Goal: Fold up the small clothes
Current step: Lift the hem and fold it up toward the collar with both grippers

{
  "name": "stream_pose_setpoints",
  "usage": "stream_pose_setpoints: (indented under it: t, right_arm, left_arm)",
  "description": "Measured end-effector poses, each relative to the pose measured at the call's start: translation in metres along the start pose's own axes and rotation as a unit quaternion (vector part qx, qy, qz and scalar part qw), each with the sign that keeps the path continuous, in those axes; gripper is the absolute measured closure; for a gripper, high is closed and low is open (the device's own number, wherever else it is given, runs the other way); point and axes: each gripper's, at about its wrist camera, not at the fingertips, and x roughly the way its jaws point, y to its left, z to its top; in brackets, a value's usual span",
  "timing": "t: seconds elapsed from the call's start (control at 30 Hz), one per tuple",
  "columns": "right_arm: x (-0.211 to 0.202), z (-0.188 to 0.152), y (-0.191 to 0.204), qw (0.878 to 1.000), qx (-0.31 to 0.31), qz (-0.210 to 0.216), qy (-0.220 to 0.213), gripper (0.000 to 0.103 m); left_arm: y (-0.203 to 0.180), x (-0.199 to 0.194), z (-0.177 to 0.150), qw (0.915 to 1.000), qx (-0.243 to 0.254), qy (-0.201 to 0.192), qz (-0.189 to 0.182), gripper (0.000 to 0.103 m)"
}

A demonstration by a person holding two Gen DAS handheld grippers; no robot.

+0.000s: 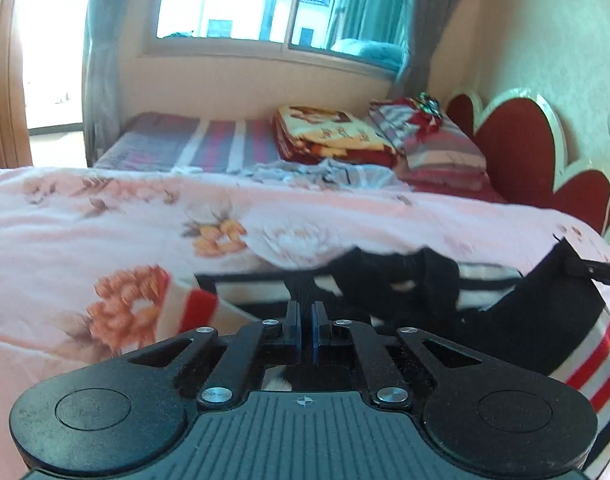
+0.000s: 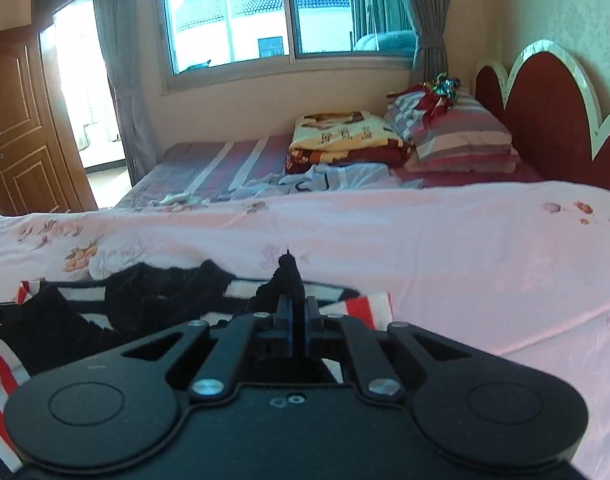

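Observation:
A small black garment (image 1: 405, 280) with white, red and navy stripes lies on the pink flowered blanket (image 1: 105, 216). My left gripper (image 1: 305, 308) is shut on a pinch of its black edge, which sticks up between the blue pads. In the right wrist view the same garment (image 2: 145, 300) spreads to the left, and my right gripper (image 2: 299, 304) is shut on another raised black fold of it. At the right edge of the left wrist view a finger of the other gripper (image 1: 597, 270) clamps the cloth. Both held edges are lifted slightly off the blanket.
Beyond the blanket (image 2: 465, 248) lies a striped bed sheet (image 2: 225, 160) with crumpled pale blue clothes (image 2: 329, 178), a folded yellow and red blanket (image 2: 345, 136) and striped pillows (image 2: 457, 136). A red scalloped headboard (image 2: 553, 112) stands at the right, a window (image 2: 265, 12) behind, a wooden door (image 2: 17, 120) at the left.

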Motion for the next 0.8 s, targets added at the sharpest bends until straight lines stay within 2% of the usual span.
stream_pose_setpoints:
  t: [0.1,0.17,0.2,0.3,0.33,0.37,0.4,0.43,0.47,0.53,0.6,0.63,0.7,0.77,0.8]
  right_arm:
    - [0.009,0.007,-0.002,1.0,0.008,-0.009,-0.011,0.097]
    - [0.018,0.01,-0.004,1.0,0.006,-0.014,-0.01,0.097]
    - [0.025,0.008,-0.004,1.0,0.003,-0.015,-0.003,0.097]
    - [0.039,-0.004,-0.005,0.999,0.006,-0.014,0.04,0.097]
    - [0.04,-0.009,-0.006,0.999,0.004,-0.014,0.046,0.097]
    - [0.039,-0.016,-0.006,0.999,0.003,-0.013,0.051,0.097]
    - [0.038,-0.022,-0.006,0.998,0.003,-0.013,0.056,0.097]
    - [0.037,-0.025,-0.007,0.998,0.003,-0.014,0.059,0.096]
    - [0.036,-0.028,-0.007,0.998,0.003,-0.013,0.062,0.096]
    - [0.035,-0.031,-0.007,0.998,0.002,-0.011,0.066,0.096]
    - [0.036,-0.032,-0.009,0.998,0.002,-0.011,0.069,0.096]
    - [0.036,-0.032,-0.01,0.997,0.006,-0.011,0.071,0.095]
    - [0.038,-0.032,-0.014,0.997,0.021,-0.005,0.077,0.094]
    - [0.04,-0.032,-0.015,0.996,0.023,-0.005,0.083,0.087]
    - [0.041,-0.032,-0.016,0.996,0.022,-0.006,0.086,0.084]
  left_arm:
    - [0.007,0.009,0.011,0.9999,-0.01,-0.009,0.01,0.102]
    - [0.01,0.018,0.016,0.9999,-0.011,0.006,0.011,0.102]
    - [0.011,0.026,0.016,0.9995,-0.012,0.028,0.0,0.102]
    - [0.013,0.027,0.006,0.9987,-0.013,0.049,0.0,0.101]
    - [0.015,0.028,0.001,0.9979,-0.015,0.063,0.0,0.094]
    - [0.017,0.03,-0.004,0.9969,-0.017,0.076,-0.003,0.062]
    - [0.018,0.031,-0.008,0.9961,-0.018,0.086,-0.005,0.037]
    - [0.018,0.028,-0.013,0.9969,-0.016,0.077,0.003,0.008]
    - [0.016,0.022,-0.017,0.9983,-0.005,0.057,0.011,0.006]
    - [0.014,0.024,-0.019,0.9976,0.008,0.069,0.004,0.008]
    - [0.011,0.031,-0.022,0.9955,0.011,0.094,-0.01,0.039]
    - [0.007,0.034,-0.023,0.9942,0.022,0.105,-0.013,0.061]
    - [-0.001,0.036,-0.027,0.9929,0.039,0.11,-0.021,0.065]
    - [-0.005,0.037,-0.028,0.9924,0.045,0.112,-0.024,0.066]
    - [-0.004,0.038,-0.027,0.9922,0.038,0.115,-0.029,0.072]
